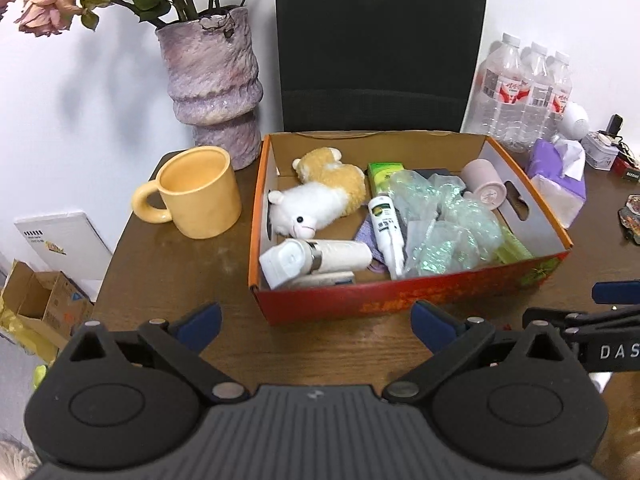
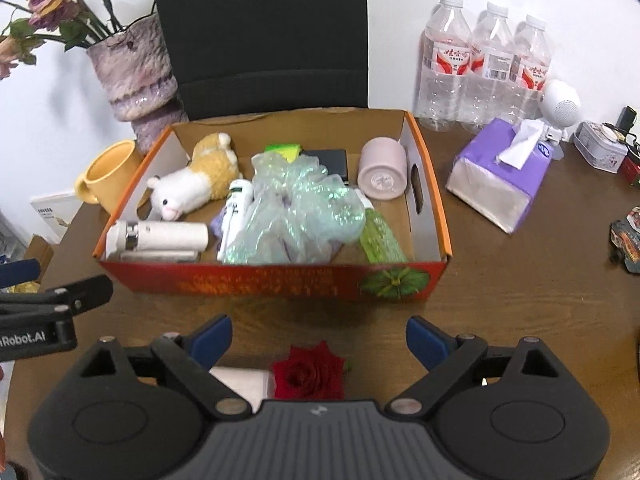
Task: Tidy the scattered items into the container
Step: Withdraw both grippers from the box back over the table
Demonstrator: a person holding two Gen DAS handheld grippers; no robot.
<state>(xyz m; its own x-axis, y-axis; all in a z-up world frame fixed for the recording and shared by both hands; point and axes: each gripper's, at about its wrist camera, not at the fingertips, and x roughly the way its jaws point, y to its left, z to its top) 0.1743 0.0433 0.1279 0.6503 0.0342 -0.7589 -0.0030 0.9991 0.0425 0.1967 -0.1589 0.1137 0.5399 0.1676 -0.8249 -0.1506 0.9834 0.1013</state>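
Both grippers, left gripper (image 1: 316, 322) and right gripper (image 2: 319, 338), are hanging spread and empty. The red rose (image 2: 309, 372) is lying outside the cardboard box (image 2: 272, 282); a hard squeeze could be crushing its petals.

bare table (image 1: 168, 280) lies left of the box (image 1: 400, 300); mug (image 1: 196, 192), vase (image 1: 216, 80) and tissues (image 2: 500, 180) flank it; bubble wrap (image 2: 296, 208) fills its middle.

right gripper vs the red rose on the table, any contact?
Apart. The right wrist view shows the right gripper open, with the red rose lying on the table between and below its fingers, touching neither.
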